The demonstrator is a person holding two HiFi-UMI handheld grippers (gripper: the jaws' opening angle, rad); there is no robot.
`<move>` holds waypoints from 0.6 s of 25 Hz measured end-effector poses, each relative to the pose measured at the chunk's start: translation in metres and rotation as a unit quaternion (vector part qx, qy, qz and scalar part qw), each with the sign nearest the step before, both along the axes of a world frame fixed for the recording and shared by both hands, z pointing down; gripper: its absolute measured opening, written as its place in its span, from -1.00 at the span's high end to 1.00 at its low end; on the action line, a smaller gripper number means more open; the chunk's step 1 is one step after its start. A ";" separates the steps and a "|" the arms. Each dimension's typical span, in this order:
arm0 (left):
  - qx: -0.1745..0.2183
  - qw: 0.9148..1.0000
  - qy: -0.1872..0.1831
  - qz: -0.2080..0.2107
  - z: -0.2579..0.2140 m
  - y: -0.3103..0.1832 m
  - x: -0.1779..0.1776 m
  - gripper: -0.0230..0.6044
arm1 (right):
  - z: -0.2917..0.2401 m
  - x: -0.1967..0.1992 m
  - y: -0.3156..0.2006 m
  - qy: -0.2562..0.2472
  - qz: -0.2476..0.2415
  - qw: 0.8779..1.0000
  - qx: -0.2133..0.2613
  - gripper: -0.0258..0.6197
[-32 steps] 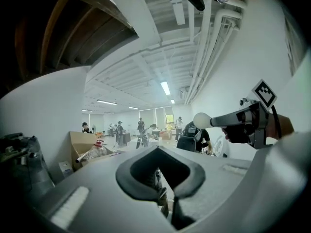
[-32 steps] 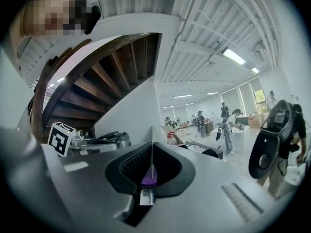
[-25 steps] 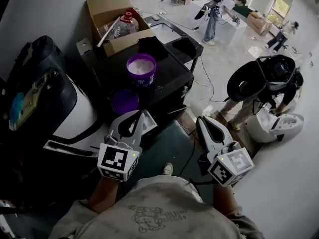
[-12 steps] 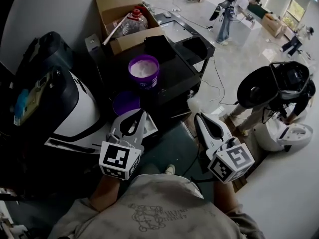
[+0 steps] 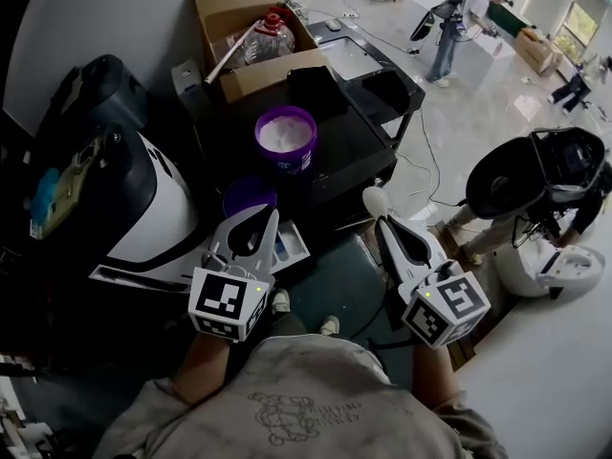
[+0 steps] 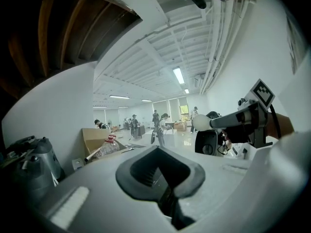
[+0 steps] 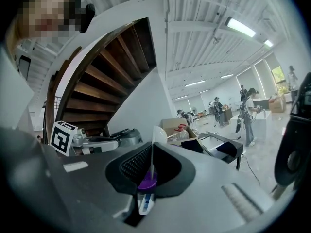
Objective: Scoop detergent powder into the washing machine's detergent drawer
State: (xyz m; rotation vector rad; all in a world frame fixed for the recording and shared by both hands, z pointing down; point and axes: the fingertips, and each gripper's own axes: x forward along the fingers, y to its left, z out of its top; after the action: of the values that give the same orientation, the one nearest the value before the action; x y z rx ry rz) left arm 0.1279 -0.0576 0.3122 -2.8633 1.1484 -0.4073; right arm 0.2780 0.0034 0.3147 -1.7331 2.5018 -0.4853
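A purple tub (image 5: 285, 136) full of white powder stands on a black cart (image 5: 359, 146); its purple lid (image 5: 249, 197) lies in front of it. Below the lid, the washing machine's detergent drawer (image 5: 293, 245) sticks out, showing blue inside. My right gripper (image 5: 382, 225) is shut on a white spoon (image 5: 374, 201), right of the drawer. In the right gripper view the spoon (image 7: 156, 136) stands edge-on between the jaws, with the lid (image 7: 147, 182) and drawer (image 7: 145, 203) beyond. My left gripper (image 5: 267, 222) hangs over the drawer's left side, jaws together and empty.
The white washing machine (image 5: 158, 208) fills the left. A cardboard box (image 5: 251, 36) with a clear bottle (image 5: 268, 34) sits behind the tub. A cable (image 5: 426, 165) runs on the floor. People stand at the far right (image 5: 535, 180) and back.
Both grippers have moved forward toward the cart. The drawer has come into view under the left gripper, and the spoon's bowl now shows ahead of the right gripper.
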 end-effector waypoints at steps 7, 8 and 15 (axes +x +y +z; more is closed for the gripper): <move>-0.002 1.000 0.009 0.002 -0.003 -0.035 -0.014 0.93 | -0.001 -0.010 -0.032 0.028 -0.001 1.000 -0.013 0.81; -0.001 1.000 0.010 0.003 -0.004 -0.041 -0.017 0.92 | -0.001 -0.011 -0.038 0.031 0.001 0.999 -0.015 0.81; 0.000 1.000 0.019 0.005 -0.009 -0.085 -0.043 0.92 | -0.005 -0.032 -0.082 0.049 0.010 0.999 -0.022 0.81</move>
State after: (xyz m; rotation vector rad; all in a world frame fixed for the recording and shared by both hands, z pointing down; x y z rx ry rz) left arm 0.0849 -0.1422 0.3032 -2.8880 1.1389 -0.3537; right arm 0.2458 -0.0781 0.3093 -1.8391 2.5544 -0.4686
